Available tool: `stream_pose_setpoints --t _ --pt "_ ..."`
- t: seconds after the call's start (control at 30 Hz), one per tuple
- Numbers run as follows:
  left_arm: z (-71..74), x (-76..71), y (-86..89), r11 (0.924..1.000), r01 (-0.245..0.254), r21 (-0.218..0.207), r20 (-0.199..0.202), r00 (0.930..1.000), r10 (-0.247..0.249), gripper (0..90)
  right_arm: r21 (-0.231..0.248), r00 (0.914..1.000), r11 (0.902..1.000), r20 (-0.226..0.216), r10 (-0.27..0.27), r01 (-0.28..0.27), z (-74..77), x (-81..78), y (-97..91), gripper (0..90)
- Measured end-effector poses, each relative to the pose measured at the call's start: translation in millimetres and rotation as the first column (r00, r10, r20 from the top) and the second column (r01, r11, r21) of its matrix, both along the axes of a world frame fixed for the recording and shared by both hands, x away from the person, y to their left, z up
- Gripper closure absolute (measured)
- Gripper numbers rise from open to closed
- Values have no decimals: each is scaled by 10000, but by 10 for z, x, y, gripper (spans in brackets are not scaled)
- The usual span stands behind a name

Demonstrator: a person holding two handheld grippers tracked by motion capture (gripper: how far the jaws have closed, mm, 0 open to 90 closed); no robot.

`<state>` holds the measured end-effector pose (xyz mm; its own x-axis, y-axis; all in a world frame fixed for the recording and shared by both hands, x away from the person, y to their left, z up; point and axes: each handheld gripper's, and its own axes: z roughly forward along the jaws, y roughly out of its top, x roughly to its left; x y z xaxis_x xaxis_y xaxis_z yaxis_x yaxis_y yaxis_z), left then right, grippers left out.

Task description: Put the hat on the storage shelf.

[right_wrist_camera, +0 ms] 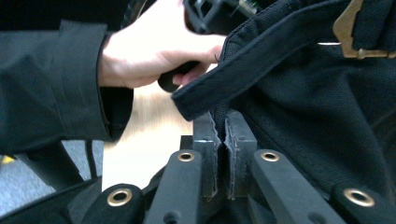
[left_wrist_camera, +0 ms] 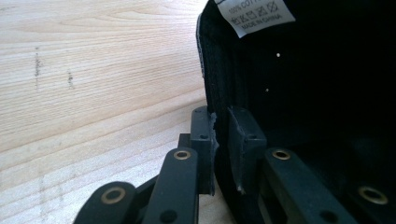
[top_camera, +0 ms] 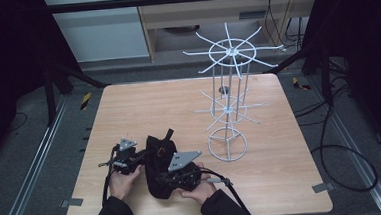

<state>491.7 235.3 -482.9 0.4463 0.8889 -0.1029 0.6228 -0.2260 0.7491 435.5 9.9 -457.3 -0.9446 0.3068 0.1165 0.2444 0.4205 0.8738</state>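
Note:
A black cap (top_camera: 157, 162) lies at the near middle of the wooden table (top_camera: 153, 105), held between both grippers. My left gripper (top_camera: 142, 158) meets it from the left, my right gripper (top_camera: 165, 179) from the right. In the left gripper view the left gripper (left_wrist_camera: 223, 135) is shut on the cap's (left_wrist_camera: 303, 93) ribbed rim, under a white care label (left_wrist_camera: 254, 14). The right gripper (right_wrist_camera: 222, 135) is shut on a fold of the cap's (right_wrist_camera: 317, 116) fabric, below its strap (right_wrist_camera: 243, 65) and brass buckle (right_wrist_camera: 348, 28).
A tall white wire rack (top_camera: 227, 105) with spoked rings stands right of centre on the table, close behind the right gripper. In the right gripper view the person's other hand (right_wrist_camera: 154, 51) and dark sleeve (right_wrist_camera: 51, 79) are at the left.

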Motion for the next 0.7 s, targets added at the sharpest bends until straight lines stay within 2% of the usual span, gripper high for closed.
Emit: stream_pose_setpoints --t 0.1,0.23,0.37,0.4,0.53,0.7 --pt "-2 4 9 9999 75 -155 -40 10000 -75 799 -201 10000 9998 42 65 -64 -34 -15 51 853" --pt "22 3 47 9989 155 -441 -114 9998 -160 768 -191 10000 9998 16 66 -66 -50 -23 64 853" --pt "89 -25 84 9988 216 -439 43 9998 -214 671 -161 9998 9997 105 -161 163 -45 -23 32 853" --pt "132 -59 113 9985 215 -510 203 9996 -204 660 -173 9997 9996 146 -215 218 -41 -20 23 853" --pt "233 -126 183 9973 280 -676 372 9990 -255 610 -134 9987 9989 262 -443 446 -18 -8 -19 854" --pt "383 -193 262 9956 160 -923 732 9973 -92 545 -23 9940 9950 466 -993 996 36 38 -120 854"
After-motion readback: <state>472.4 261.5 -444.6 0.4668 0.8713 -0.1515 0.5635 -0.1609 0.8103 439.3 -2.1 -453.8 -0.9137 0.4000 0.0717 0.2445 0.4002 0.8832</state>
